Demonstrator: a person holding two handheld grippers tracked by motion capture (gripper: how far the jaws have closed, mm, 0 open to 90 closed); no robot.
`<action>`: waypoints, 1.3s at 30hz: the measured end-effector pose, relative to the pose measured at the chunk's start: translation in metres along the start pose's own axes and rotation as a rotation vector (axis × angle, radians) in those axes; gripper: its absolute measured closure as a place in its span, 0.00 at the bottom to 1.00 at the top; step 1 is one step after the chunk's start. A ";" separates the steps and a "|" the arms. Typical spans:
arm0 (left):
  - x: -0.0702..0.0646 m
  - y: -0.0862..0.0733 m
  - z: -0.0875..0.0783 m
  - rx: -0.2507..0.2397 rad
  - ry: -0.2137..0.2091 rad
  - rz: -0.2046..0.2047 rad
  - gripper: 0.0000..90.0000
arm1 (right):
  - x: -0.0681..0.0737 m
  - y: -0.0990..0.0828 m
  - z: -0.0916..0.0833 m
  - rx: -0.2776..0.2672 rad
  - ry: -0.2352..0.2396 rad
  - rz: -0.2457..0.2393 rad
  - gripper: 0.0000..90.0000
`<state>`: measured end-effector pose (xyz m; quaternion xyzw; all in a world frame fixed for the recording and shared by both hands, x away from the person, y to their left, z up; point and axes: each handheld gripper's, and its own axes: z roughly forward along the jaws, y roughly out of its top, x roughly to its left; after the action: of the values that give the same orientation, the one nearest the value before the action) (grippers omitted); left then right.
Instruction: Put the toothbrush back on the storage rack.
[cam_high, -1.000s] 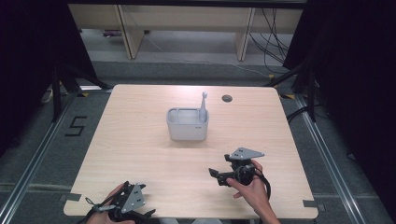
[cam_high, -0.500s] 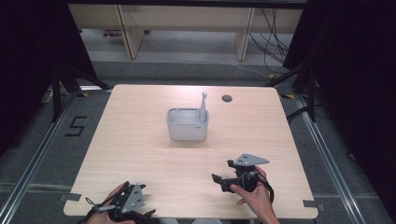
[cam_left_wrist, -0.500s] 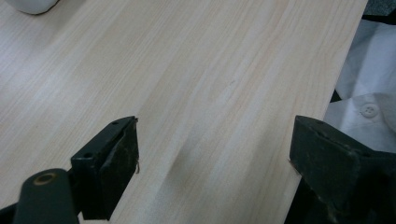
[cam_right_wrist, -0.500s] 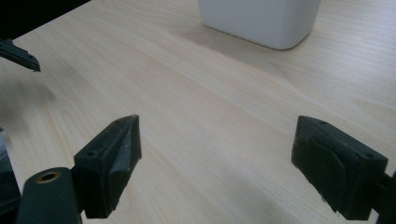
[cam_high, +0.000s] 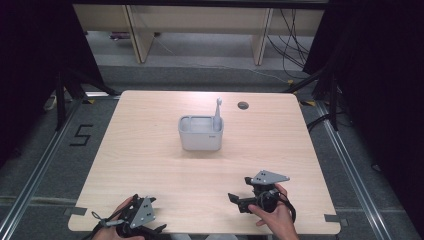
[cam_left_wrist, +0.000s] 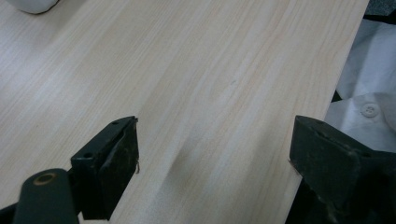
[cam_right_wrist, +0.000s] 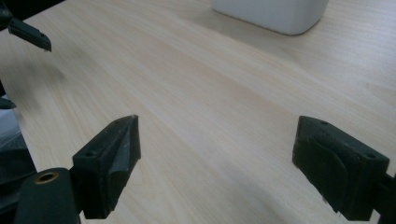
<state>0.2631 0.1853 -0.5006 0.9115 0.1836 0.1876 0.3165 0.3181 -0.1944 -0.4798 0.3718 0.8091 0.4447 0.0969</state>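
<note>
A pale grey bin (cam_high: 200, 133) stands in the middle of the light wooden table (cam_high: 150, 165), with a grey handle (cam_high: 218, 107) sticking up from its right compartment. My left gripper (cam_high: 150, 227) rests at the table's near left edge, held by a hand. In the left gripper view it (cam_left_wrist: 215, 154) is open over bare wood. My right gripper (cam_high: 239, 201) sits near the front right, pointing left, with a grey plate on top. Its jaws (cam_right_wrist: 217, 154) are open with nothing between them. The bin (cam_right_wrist: 275, 11) lies ahead of it.
A dark round hole (cam_high: 243, 105) sits near the table's far edge. White cloth with a button (cam_left_wrist: 369, 109) hangs past the table edge in the left gripper view. One jaw of the left gripper (cam_right_wrist: 29, 33) shows at the right gripper view's top left.
My right gripper has drawn back toward the near edge and slightly to the right. The left gripper and the bin have not moved.
</note>
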 end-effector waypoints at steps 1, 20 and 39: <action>0.000 0.000 0.000 -0.001 0.002 0.000 0.17 | 0.001 -0.001 -0.001 0.012 -0.001 0.000 0.18; 0.000 0.000 -0.002 0.020 -0.006 0.001 0.17 | 0.007 -0.018 -0.008 0.086 -0.005 -0.033 0.18; 0.000 0.000 -0.001 0.015 0.008 0.006 0.17 | 0.010 -0.034 -0.020 0.127 -0.020 -0.034 0.18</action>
<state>0.2624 0.1859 -0.5002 0.9137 0.1836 0.1907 0.3085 0.2837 -0.2112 -0.4934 0.3677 0.8409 0.3871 0.0888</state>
